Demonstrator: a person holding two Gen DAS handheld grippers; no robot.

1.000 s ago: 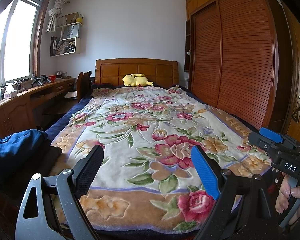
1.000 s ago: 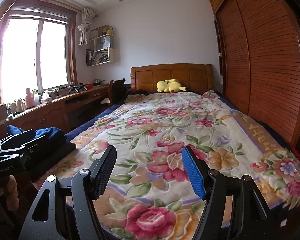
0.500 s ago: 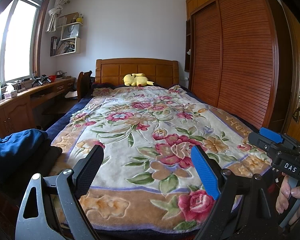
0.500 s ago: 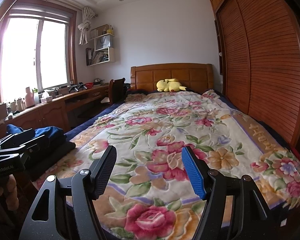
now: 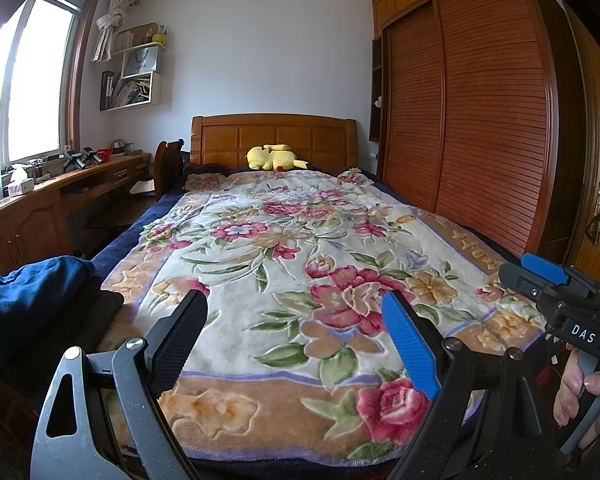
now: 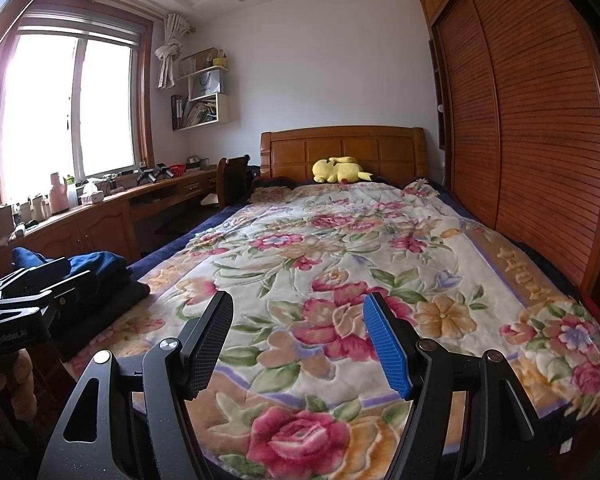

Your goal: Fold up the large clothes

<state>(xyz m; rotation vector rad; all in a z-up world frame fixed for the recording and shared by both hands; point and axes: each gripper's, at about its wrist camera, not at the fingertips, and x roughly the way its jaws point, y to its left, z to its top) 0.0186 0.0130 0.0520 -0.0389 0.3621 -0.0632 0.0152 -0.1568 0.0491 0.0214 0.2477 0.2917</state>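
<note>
I am at the foot of the bed, looking up along it. A big blanket with red and pink flowers lies flat over the bed. It reaches almost to the wooden headboard.

My left hand-held gripper is over the near end of the blanket. Its two fingers are far apart and there is nothing between them. One finger has a black pad and the other has a blue pad. They do not touch the blanket.

My right hand-held gripper is over the same end, beside the left one. Its fingers are apart too, a bit less wide, and nothing is between them. My right hand shows at the edge of the left camera, around the handle.

The clothes are on my left, at the near corner of the bed. There is a dark blue bundle lying on a flat black piece. They touch each other. Neither gripper touches them.

A yellow soft toy lies at the far end by the headboard. A long wooden desk runs under the window, with bottles and small things on it. A tall brown wardrobe stands along the right side of the bed.
</note>
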